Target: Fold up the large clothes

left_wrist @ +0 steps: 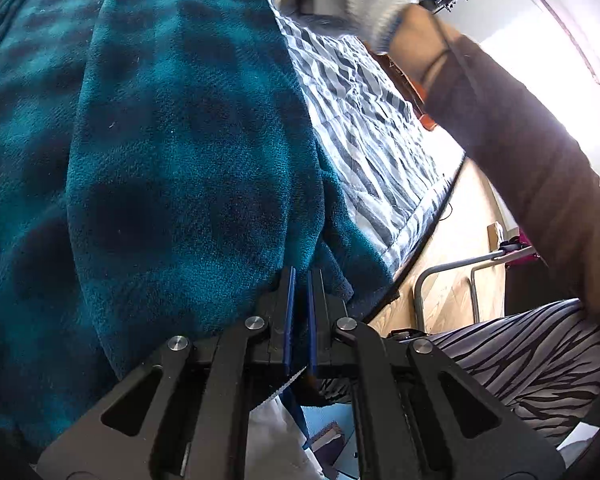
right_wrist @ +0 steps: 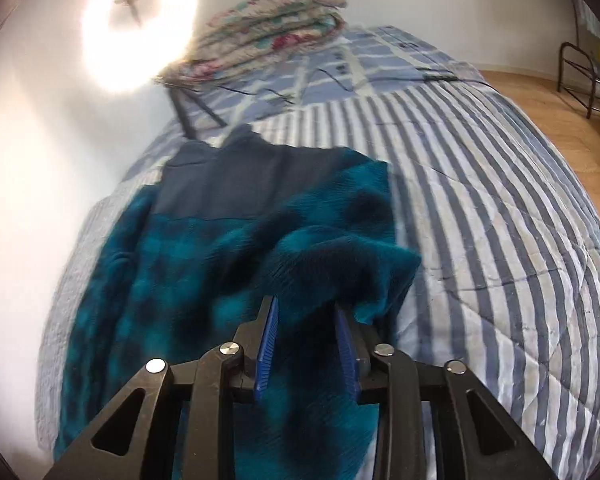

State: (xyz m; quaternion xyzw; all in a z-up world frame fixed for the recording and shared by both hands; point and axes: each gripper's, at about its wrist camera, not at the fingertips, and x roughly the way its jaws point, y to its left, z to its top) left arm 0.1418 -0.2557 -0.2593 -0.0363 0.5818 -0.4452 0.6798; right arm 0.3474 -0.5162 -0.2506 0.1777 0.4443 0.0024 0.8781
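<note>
While both grippers are carrying the teal plaid fleece garment (right_wrist: 204, 248) above the striped bedspread (right_wrist: 500, 240), the left gripper (left_wrist: 300, 280) is pinching shut on a thin edge and the right gripper (right_wrist: 306, 312) is clamping a thick bunch, risking slippage and a skewed fold.

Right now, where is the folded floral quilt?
In the right wrist view, the folded floral quilt sits at the bed's far end, against the wall, beyond the teal fleece garment.
</note>
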